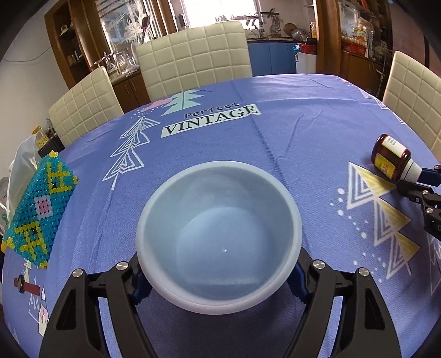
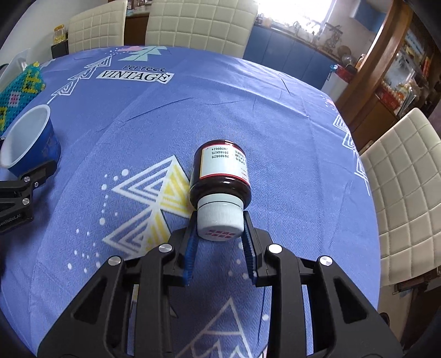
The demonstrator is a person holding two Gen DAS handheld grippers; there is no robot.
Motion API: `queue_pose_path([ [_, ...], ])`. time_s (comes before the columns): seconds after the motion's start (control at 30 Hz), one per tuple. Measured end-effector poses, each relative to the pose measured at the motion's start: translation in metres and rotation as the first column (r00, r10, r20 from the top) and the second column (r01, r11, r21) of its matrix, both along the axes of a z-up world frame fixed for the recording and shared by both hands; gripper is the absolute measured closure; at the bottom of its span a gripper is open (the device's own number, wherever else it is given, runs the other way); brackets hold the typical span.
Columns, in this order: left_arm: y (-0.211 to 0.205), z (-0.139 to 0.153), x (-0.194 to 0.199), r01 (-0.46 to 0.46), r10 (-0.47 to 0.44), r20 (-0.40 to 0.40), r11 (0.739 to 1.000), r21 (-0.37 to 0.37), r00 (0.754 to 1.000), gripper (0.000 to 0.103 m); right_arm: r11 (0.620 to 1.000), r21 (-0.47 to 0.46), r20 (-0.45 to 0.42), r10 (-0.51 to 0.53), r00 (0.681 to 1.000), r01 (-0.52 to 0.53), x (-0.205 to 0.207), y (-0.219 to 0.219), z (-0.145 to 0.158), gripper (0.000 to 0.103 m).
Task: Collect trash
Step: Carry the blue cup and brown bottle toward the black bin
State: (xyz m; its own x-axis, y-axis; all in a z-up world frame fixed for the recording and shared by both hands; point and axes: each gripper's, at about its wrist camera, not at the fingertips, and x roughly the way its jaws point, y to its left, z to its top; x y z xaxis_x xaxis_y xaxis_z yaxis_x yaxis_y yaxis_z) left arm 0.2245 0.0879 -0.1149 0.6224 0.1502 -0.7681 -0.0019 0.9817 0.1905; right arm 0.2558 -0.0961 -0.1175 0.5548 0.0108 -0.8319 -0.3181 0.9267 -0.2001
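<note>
A blue tablecloth (image 1: 289,132) printed with triangles and the words "Perfect VINTAGE" covers the table; a beaded tissue box cover (image 1: 38,206) in blue and yellow sits at its left edge; cream quilted chairs (image 1: 193,57) stand around it.

Both views are lit by daylight from a window (image 1: 220,11) at the far wall, which is blown out to white. The tablecloth (image 1: 303,132) is evenly and brightly lit, with soft shadows. Strong fisheye bending and dark vignetting are seen at the edges; focus is sharp.
</note>
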Motion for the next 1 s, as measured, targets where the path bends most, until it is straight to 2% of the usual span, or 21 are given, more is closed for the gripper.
queue_pose_path([
  [0.6,-0.060,0.039,-0.073,0.110,-0.113,0.078,0.993,0.047,0.990,0.029,0.999,0.004,0.045,-0.050,0.998,0.050,-0.080,-0.056,0.027,0.072],
  [1.0,-0.121,0.061,-0.107,0.211,-0.220,0.122,0.974,0.086,0.968,0.029,0.992,0.022,0.100,-0.128,0.987,0.127,-0.135,-0.117,0.047,0.072],
])
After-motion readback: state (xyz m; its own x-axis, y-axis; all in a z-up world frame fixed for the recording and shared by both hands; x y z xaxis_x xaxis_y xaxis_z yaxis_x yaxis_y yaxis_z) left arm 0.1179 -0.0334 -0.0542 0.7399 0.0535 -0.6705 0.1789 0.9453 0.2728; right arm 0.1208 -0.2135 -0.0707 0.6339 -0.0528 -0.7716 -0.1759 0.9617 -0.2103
